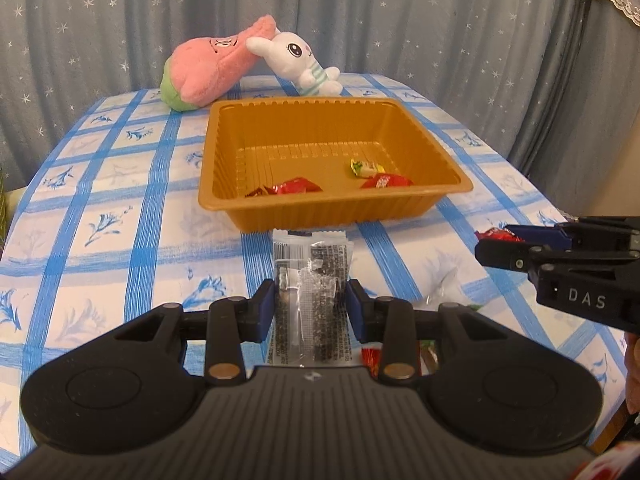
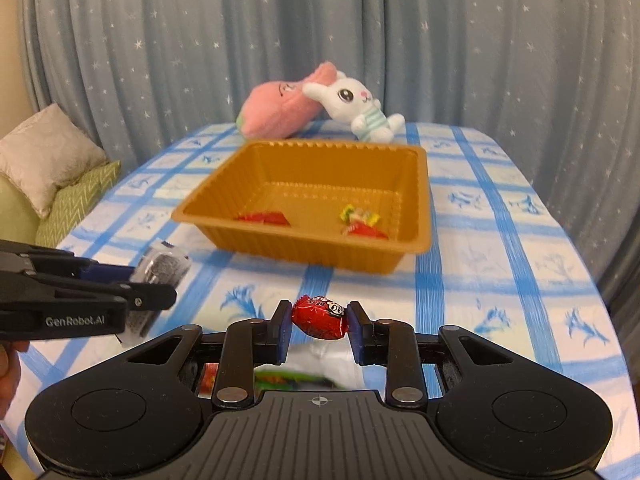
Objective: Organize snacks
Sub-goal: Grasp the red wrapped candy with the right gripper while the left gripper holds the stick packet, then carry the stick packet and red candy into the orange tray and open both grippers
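Observation:
An orange-brown plastic tray (image 1: 332,116) (image 2: 416,200) stands mid-table and holds two red wrapped candies (image 1: 294,187) (image 1: 386,181) and a yellow one (image 1: 366,168). My left gripper (image 1: 311,304) is shut on a clear packet with dark contents (image 1: 310,276), held above the cloth just before the tray; it also shows in the right wrist view (image 2: 160,270). My right gripper (image 2: 319,320) is shut on a red wrapped candy (image 2: 320,316), to the right of the left gripper; the candy shows in the left wrist view (image 1: 494,235).
A pink plush (image 1: 212,70) and a white bunny plush (image 1: 302,62) lie behind the tray. More wrapped snacks (image 2: 296,378) lie on the blue-checked tablecloth (image 1: 120,208) under the grippers. A curtain hangs behind; a cushioned seat (image 2: 52,164) is at the left.

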Available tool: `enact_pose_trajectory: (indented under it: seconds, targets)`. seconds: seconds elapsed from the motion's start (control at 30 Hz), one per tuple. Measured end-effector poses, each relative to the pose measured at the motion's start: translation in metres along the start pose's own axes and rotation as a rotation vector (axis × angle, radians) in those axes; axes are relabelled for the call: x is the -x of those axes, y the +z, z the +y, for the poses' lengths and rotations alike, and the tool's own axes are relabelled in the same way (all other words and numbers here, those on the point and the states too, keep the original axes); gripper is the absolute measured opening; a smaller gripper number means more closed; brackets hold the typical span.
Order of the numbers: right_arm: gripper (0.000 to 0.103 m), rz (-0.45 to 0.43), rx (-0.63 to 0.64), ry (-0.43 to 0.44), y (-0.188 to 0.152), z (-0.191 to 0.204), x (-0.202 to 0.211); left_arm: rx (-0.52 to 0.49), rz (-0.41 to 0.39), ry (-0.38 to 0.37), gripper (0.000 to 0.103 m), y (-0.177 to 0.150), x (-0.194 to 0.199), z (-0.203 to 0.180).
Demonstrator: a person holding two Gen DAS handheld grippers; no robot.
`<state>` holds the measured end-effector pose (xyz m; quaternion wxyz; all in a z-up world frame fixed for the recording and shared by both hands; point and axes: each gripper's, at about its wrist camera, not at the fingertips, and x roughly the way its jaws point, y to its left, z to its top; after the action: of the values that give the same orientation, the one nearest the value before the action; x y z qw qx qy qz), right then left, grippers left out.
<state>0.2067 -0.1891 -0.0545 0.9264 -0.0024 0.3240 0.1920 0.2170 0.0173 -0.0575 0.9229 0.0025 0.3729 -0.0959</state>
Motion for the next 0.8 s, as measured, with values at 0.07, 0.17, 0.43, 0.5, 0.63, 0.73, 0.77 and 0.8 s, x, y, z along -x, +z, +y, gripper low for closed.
enact_pose_trajectory:
  seconds: [0.07,0.17,0.43,0.5,0.63,0.73,0.77,0.8]
  targets:
    - [0.03,-0.008,0.003,-0.002,0.004,-0.001,0.0,-0.005,-0.003,0.001,0.034,0.004,-0.001,-0.001]
    - [0.03,-0.009,-0.002,0.002,0.01,-0.002,-0.002,-0.003,-0.01,0.001,0.034,0.01,-0.003,-0.002]
    - [0.03,-0.026,0.009,0.001,0.03,-0.007,-0.013,-0.007,-0.022,-0.007,0.034,0.027,-0.013,-0.003]
    - [0.03,-0.029,0.003,-0.001,0.036,-0.011,-0.018,-0.002,-0.028,-0.007,0.034,0.033,-0.017,-0.001]
    - [0.03,-0.033,-0.011,-0.001,0.05,-0.018,-0.029,0.003,-0.037,-0.013,0.034,0.046,-0.027,0.003]
    - [0.03,-0.04,-0.014,-0.003,0.06,-0.023,-0.037,0.01,-0.045,-0.017,0.034,0.057,-0.035,0.005]
    - [0.03,-0.04,-0.018,-0.002,0.064,-0.025,-0.041,0.011,-0.048,-0.016,0.034,0.06,-0.038,0.005]
    - [0.03,-0.039,-0.022,-0.003,0.067,-0.027,-0.044,0.01,-0.051,-0.014,0.034,0.064,-0.04,0.006]
